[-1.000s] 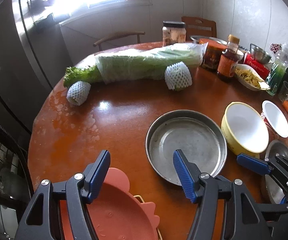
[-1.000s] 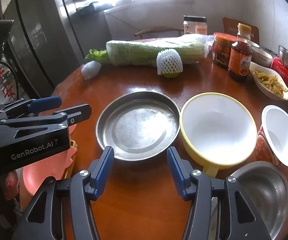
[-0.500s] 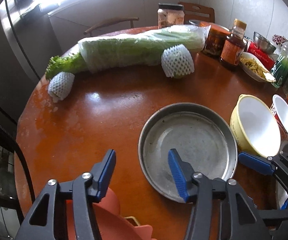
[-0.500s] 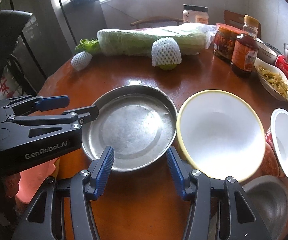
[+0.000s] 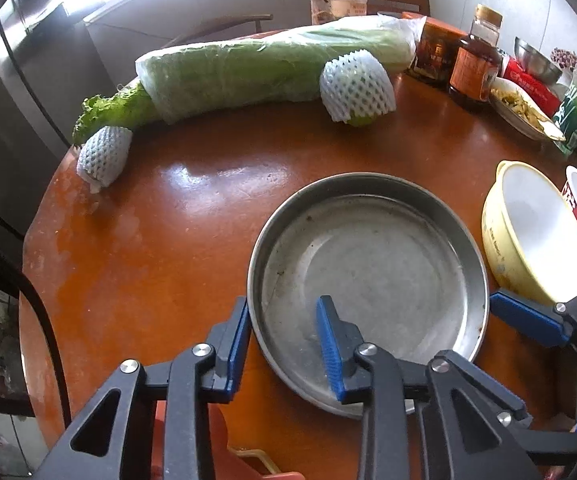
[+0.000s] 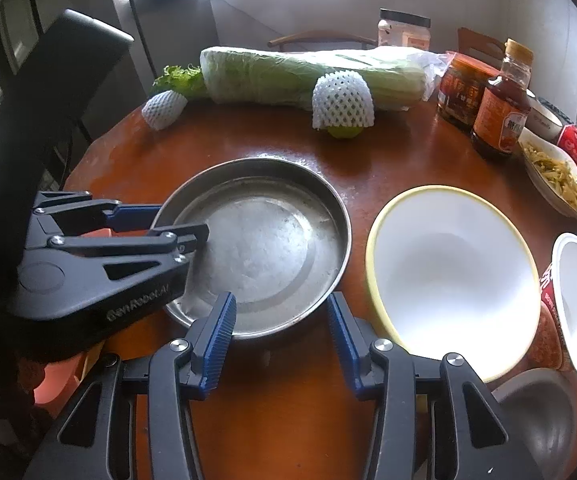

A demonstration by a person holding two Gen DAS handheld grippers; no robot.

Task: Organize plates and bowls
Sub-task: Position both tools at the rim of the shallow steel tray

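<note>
The left hand-held gripper (image 5: 284,344) is spread open astride the near-left rim of the steel pan (image 5: 372,276), one pad outside the wall and the other over the pan floor, not yet clamped, as the right wrist view also shows (image 6: 168,226). The pan sits flat on the table (image 5: 160,240), mouth up, near the table's front and just left of the yellow bowl (image 6: 448,280). Being round, it has no long axis; it is shallow and wide with a short upright wall. I judge it light, rigid and thin, with a smooth metal surface that could slip in the pads, so the rim wall is the sensible hold, pinched deep enough that the pan does not tip when lifted from one edge. The right hand-held gripper (image 6: 280,336) hovers released above the table between the pan's near edge and the yellow bowl, holding nothing. That bowl looks like ceramic or enamel, heavier and chip-prone, open side up; a red paper cup (image 6: 568,304) stands to its right, and a steel bowl (image 6: 536,412) lies nearest right
</note>
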